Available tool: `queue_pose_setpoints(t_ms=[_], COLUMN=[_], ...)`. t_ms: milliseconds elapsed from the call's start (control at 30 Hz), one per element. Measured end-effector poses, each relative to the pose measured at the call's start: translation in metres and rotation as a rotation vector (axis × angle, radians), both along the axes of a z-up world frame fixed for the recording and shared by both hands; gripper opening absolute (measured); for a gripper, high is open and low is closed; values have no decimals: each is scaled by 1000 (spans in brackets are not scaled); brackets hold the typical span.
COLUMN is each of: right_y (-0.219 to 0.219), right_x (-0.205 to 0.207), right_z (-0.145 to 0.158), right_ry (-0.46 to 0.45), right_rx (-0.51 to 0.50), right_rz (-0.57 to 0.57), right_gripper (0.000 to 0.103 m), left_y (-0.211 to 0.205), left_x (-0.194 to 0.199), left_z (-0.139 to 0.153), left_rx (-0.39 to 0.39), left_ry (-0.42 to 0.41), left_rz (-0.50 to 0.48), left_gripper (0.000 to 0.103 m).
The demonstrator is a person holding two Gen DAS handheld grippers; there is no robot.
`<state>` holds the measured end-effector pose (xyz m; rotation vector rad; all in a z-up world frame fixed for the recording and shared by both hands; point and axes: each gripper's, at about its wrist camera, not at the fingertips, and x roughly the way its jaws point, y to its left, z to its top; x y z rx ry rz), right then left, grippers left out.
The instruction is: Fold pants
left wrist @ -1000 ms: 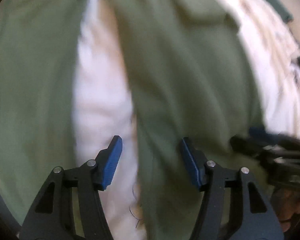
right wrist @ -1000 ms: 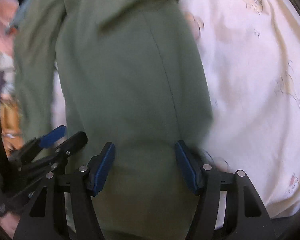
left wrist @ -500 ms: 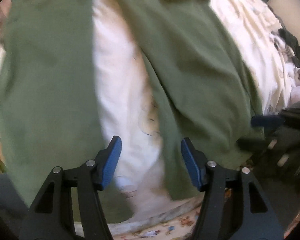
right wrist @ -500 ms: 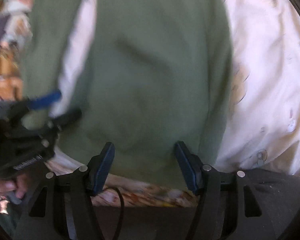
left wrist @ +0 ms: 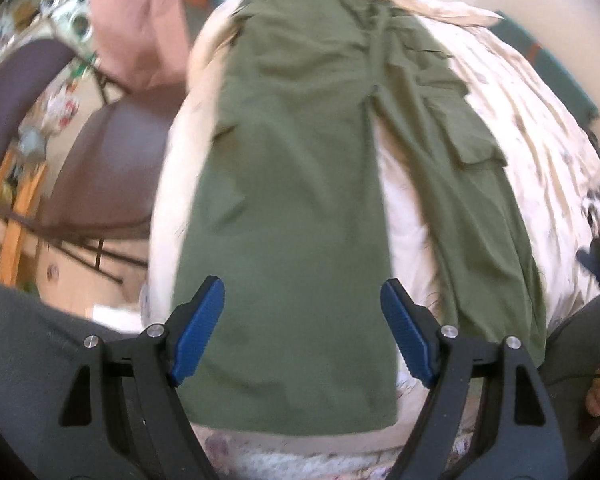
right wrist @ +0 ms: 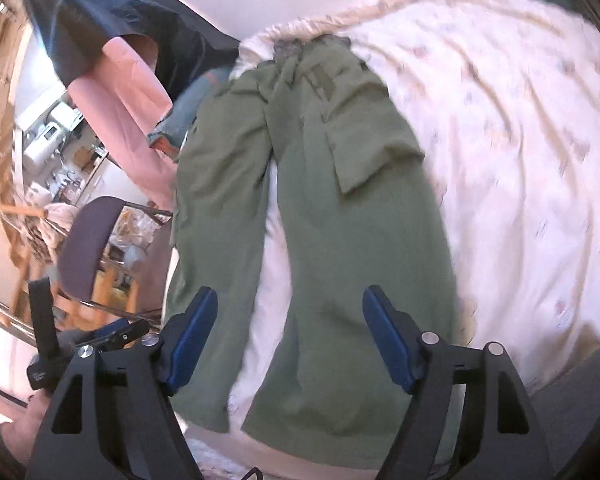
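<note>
- Green pants (left wrist: pixel 300 200) lie flat on bed sheet (left wrist: pixel 540 128), legs apart, hems nearest.
- Left gripper (left wrist: pixel 302 330) & right gripper (right wrist: pixel 290 334): jaws opening, nothing between.
- Next, prob: pinch one leg's outer edge, lay it squarely over the other.

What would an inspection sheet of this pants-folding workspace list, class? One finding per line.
Surface: bed with a cream printed sheet, wrinkled.
Job's things: green cargo pants spread flat, legs apart, not yet folded.
Clutter: pink cloth and blue garment beside the bed.
Grippers: left gripper and right gripper above the pants, jaws opening, nothing between them.
Cables: thin dark cable at the right view's bottom edge.
Surroundings: purple chair, cluttered shelves.
</note>
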<state>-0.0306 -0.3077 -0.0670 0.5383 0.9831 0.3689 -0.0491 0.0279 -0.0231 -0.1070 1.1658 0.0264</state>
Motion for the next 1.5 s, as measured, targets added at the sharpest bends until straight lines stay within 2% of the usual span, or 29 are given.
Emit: queue_pose_setpoints(t_ms=[67,167,233,300,367,433,500,600,700,733,767,833,867,900,933,1000,1100,1233,1367,1500], right_y=[7,23,43,75,112,139,161,176,182,185,187,192,189,188,189,187,176,156,145,135], right_x=[7,13,9,9,8,5,3,2,0,-1,0,1,2,2,1,2,4,18,56,112], right_z=[-11,-14,-23,-38,-57,-71,-87,-112,-126,-128,-127,-127,-128,-128,-125,-114,-91,-51,-19,8], right_ry=[89,126,172,245,317,367,431,536,593,593,591,572,566,562,547,513,454,359,292,224], right_rx=[53,145,220,297,288,265,196,95,105,102,100,81,78,80,80,89,148,234,281,302], right_rz=[64,140,188,242,292,334,350,331,345,351,357,370,375,380,390,403,397,394,374,340], right_gripper=[77,77,77,76,70,58,57,57,57,57,53,11,2,2,2,2,1,1,1,1], left_y=[17,40,55,66,76,83,90,97,99,97,95,88,86,83,81,76,75,93,101,100], left_x=[-11,-23,-27,-32,-34,-35,-36,-37,-41,-43,-43,-43,-42,-42,-43,-46,-51,-40,9,78], left_z=[-4,-14,-26,-40,-56,-72,-84,-99,-111,-118,-123,-125,-125,-124,-119,-104,-63,-14,28,65], left_rx=[-2,5,11,-26,-73,-120,-156,-143,-127,-111,-128,-179,-180,-175,-170,-174,-172,-258,-310,-341], left_ry=[30,89,153,227,301,357,391,427,477,520,542,559,562,557,544,504,407,295,185,77], left_rz=[51,85,104,127,155,164,174,186,196,189,170,119,111,98,90,78,49,76,81,70], left_gripper=[78,78,78,78,78,78,78,75,75,71,63,25,18,6,3,2,2,2,2,2])
